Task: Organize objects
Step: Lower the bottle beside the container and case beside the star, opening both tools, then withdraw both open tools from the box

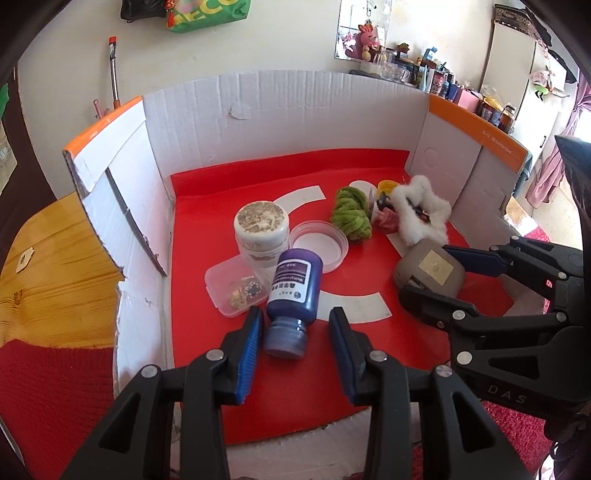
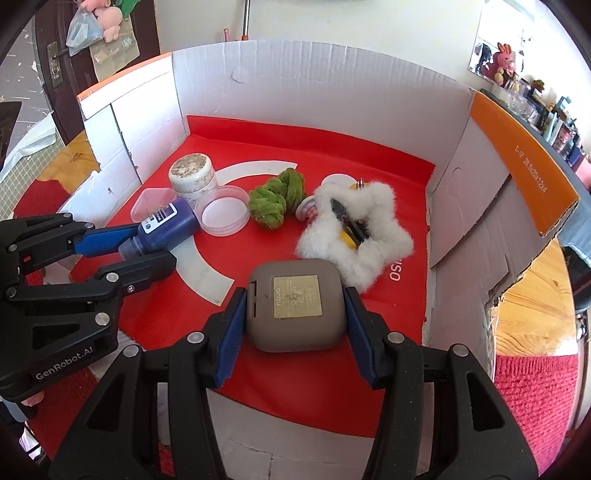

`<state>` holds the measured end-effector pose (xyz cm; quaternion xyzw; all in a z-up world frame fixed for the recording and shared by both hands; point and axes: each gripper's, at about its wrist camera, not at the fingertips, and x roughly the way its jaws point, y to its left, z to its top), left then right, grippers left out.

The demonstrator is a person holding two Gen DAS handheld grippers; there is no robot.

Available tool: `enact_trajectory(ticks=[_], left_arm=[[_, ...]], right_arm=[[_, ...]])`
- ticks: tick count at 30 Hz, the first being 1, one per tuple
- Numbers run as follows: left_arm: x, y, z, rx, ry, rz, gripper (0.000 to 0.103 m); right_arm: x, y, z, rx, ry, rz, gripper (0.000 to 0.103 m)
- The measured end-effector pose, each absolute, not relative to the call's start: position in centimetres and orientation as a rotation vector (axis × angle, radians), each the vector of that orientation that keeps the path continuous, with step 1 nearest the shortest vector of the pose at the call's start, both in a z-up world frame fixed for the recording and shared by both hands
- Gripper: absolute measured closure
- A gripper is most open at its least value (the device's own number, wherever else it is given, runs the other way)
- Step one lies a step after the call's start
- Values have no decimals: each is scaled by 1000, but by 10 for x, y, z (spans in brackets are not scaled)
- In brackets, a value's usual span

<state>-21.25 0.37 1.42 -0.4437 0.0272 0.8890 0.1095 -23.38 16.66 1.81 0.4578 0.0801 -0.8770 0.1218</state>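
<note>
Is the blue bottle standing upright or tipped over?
Tipped over. The blue bottle lies on its side on the red mat, cap toward the left gripper.

This is a lived-in home, likely a small flat's everyday room. The landmark is the white cardboard box (image 1: 280, 110) with orange flaps, sitting on a wooden bench (image 1: 48, 251) partly draped in red knitted cloth (image 1: 55, 387). Behind the box, a mirror (image 1: 364, 27) hangs on the cream wall with a pink plush rabbit (image 1: 367, 38) at it; right of the box runs a shelf crowded with glasses and jars (image 1: 413, 72), then a pale fridge (image 1: 517, 81). Left of it stands a dark door (image 2: 44, 62).
</note>
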Motion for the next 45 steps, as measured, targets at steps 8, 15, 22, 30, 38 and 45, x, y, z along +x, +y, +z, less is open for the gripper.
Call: enact_trajectory(ticks=[8, 15, 22, 30, 38, 45], left_arm=[[-208, 2, 15, -1279, 78, 2633, 56], [-203, -2, 21, -1246, 49, 2649, 55], [-197, -4, 23, -1225, 44, 2660, 52], [-188, -4, 31, -1183, 58, 2710, 42], [-180, -8, 40, -1144, 47, 2752, 33], [-171, -8, 41, -1127, 65, 2779, 24]], right_arm=[[-231, 173, 19, 1313, 166, -2575, 41], [-225, 174, 25, 1284, 152, -2595, 40], [-222, 173, 28, 1269, 157, -2600, 38], [-215, 173, 34, 1247, 150, -2604, 35], [-207, 179, 42, 1216, 112, -2637, 25], [-199, 183, 45, 1209, 82, -2667, 21]])
